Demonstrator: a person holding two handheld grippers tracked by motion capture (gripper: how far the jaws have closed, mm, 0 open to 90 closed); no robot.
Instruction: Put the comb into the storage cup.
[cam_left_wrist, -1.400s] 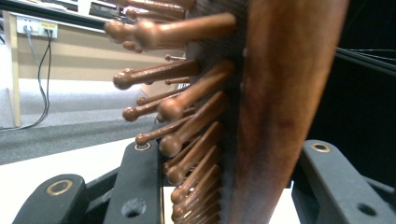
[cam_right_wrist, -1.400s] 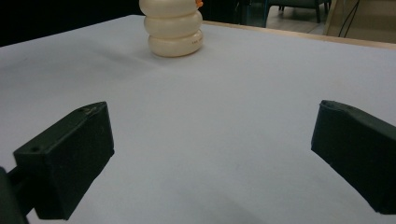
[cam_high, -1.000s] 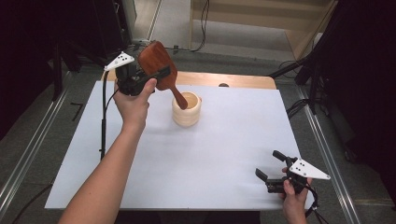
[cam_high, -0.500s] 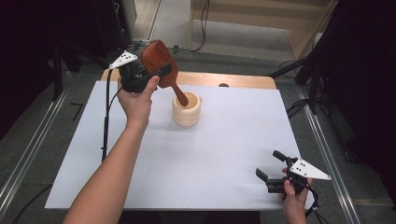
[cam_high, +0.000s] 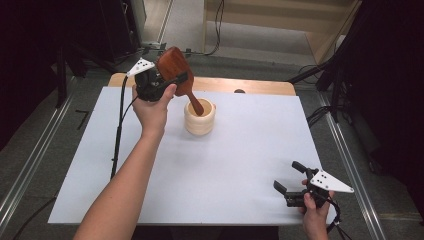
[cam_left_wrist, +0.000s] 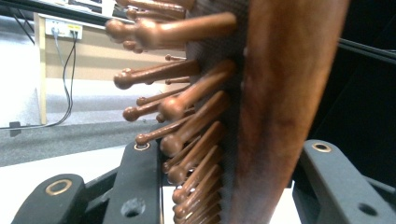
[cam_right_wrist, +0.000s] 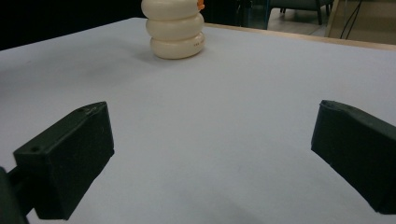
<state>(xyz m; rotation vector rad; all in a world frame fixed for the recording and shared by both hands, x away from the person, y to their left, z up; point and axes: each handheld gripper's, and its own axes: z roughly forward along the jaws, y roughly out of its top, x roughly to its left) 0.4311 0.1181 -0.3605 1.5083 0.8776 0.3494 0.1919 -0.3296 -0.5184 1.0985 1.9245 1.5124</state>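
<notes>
A reddish-brown wooden hairbrush (cam_high: 172, 65) is held by its head in my left gripper (cam_high: 172, 82), above the back left of the table. Its handle slants down to the right, and its end sits inside the cream ribbed cup (cam_high: 200, 120). In the left gripper view the brush (cam_left_wrist: 275, 102) stands edge-on between the black jaws, its wooden pins pointing left, with the left gripper (cam_left_wrist: 224, 182) shut on it. My right gripper (cam_high: 286, 175) rests at the front right corner, open with nothing in it. In the right gripper view the right gripper (cam_right_wrist: 224, 154) faces the cup (cam_right_wrist: 176, 28) across the bare sheet.
A white sheet (cam_high: 240, 155) covers the table, with a wooden edge (cam_high: 250, 86) showing at the back. The left gripper's black cable (cam_high: 117, 135) hangs down over the sheet's left part. Metal rails (cam_high: 350, 165) run along both sides of the table.
My left gripper has carried the brush a little to the right and down, and the handle end now sits lower in the cup. The right gripper has stayed put.
</notes>
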